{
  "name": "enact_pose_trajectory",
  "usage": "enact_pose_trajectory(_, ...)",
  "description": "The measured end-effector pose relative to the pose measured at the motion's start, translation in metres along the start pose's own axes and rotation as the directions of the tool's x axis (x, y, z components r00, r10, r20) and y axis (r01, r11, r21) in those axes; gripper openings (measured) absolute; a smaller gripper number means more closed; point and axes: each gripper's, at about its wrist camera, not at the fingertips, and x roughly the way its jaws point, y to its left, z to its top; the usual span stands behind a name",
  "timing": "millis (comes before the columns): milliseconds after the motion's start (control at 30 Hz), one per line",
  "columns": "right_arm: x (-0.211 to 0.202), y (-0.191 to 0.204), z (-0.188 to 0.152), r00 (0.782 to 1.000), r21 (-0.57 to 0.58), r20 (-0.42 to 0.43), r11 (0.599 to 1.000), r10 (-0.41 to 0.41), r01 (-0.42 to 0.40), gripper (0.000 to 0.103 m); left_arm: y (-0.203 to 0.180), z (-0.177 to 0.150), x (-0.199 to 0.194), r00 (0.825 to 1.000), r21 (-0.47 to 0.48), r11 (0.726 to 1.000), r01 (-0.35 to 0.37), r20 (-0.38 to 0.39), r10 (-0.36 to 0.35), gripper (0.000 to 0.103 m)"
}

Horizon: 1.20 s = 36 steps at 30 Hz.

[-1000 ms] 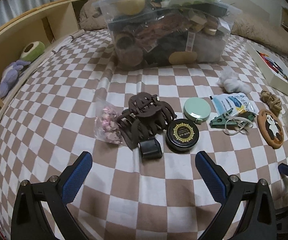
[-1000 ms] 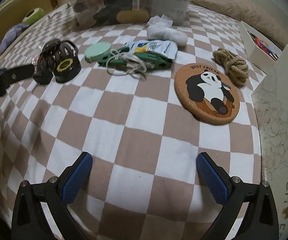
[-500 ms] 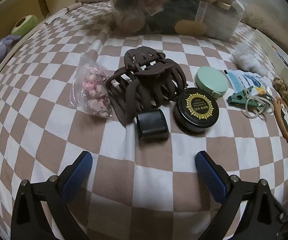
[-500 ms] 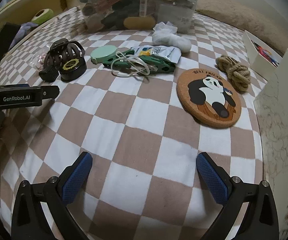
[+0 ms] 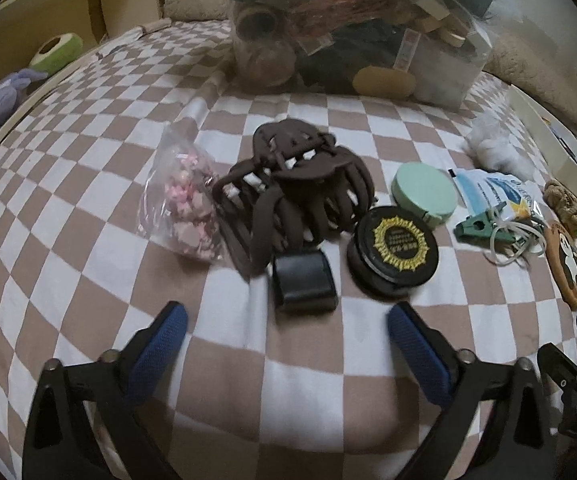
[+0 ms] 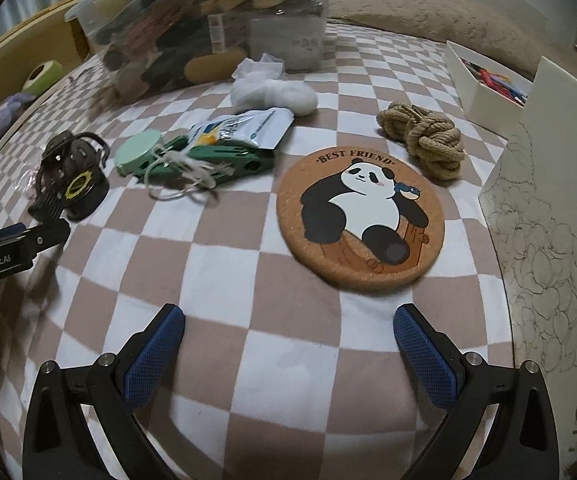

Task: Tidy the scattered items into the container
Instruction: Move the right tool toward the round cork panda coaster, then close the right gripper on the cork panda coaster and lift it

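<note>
Behind the spread left claw, hair clips overlap, outlines unclear.

A home bedroom: a bed spread with a brown-and-white checkered sheet, fuzzy beige pillows along the far side, and a wooden shelf at far left holding plush toys.
</note>
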Motion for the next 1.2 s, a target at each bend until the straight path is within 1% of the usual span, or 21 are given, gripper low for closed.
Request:
enact_pose_trajectory(33, 0.0, 0.0, 0.001, 1.0, -0.001, 0.001, 1.0, -0.003, 0.003, 0.103, 0.0, 0.0, -0.001, 1.0, 0.001, 1.0, 0.003, 0.01, -0.003, 0.088)
enact_pose_trajectory(67, 0.001, 0.0, 0.002, 1.0, -0.001, 0.002, 1.0, -0.005, 0.005, 0.103, 0.001, 0.0, -0.003, 1.0, 0.001, 1.0, 0.006, 0.023, -0.006, 0.076)
enact_pose_trajectory(100, 0.002, -0.001, 0.003, 1.0, 0.002, 0.003, 1.0, -0.004, 0.004, 0.103, 0.001, 0.002, -0.004, 1.0, 0.0, 1.0, 0.005, 0.03, -0.005, 0.06)
enact_pose_trajectory(167, 0.003, -0.002, 0.005, 1.0, 0.01, 0.008, 1.0, -0.008, 0.008, 0.103, 0.0, 0.006, -0.006, 0.999, -0.002, 1.0, 0.012, 0.037, -0.012, 0.048)
enact_pose_trajectory(233, 0.004, -0.003, 0.006, 1.0, 0.021, 0.018, 1.0, -0.019, 0.018, 0.103, -0.001, 0.007, -0.006, 0.999, 0.001, 1.0, 0.013, 0.04, -0.013, 0.045)
enact_pose_trajectory(400, 0.008, -0.004, 0.011, 0.999, 0.029, 0.018, 0.999, -0.033, 0.033, 0.103, 0.0, 0.007, -0.007, 0.999, -0.011, 1.0, 0.022, 0.037, -0.022, 0.029)
enact_pose_trajectory(600, 0.016, -0.014, 0.022, 0.999, 0.057, 0.018, 0.998, -0.039, 0.038, 0.103, 0.0, 0.004, -0.014, 0.999, 0.016, 0.999, 0.04, 0.016, -0.041, 0.029)
enact_pose_trajectory(733, 0.02, -0.019, 0.028, 0.999, 0.076, 0.014, 0.996, -0.045, 0.043, 0.103, 0.008, 0.004, -0.023, 0.996, -0.017, 0.996, 0.086, 0.004, -0.086, 0.029)
enact_pose_trajectory(833, 0.021, -0.021, 0.032, 0.998, 0.076, 0.011, 0.995, -0.061, 0.06, 0.103, 0.01, 0.005, -0.034, 0.994, -0.025, 0.994, 0.105, 0.022, -0.105, 0.029)
enact_pose_trajectory(933, 0.022, -0.027, 0.039, 0.994, 0.076, 0.02, 0.992, -0.105, 0.103, 0.103, 0.011, 0.006, -0.045, 0.991, -0.03, 0.992, 0.126, 0.042, -0.125, 0.029)
enact_pose_trajectory(1000, 0.027, -0.035, 0.043, 0.997, 0.096, 0.01, 0.993, -0.072, 0.071, 0.103, 0.011, 0.006, -0.054, 0.988, -0.033, 0.989, 0.146, 0.062, -0.144, 0.029)
enact_pose_trajectory(1200, 0.033, -0.034, 0.053, 0.998, 0.059, 0.008, 0.996, -0.059, 0.059, 0.103, 0.011, 0.007, -0.074, 0.973, -0.038, 0.978, 0.206, 0.115, -0.201, 0.029)
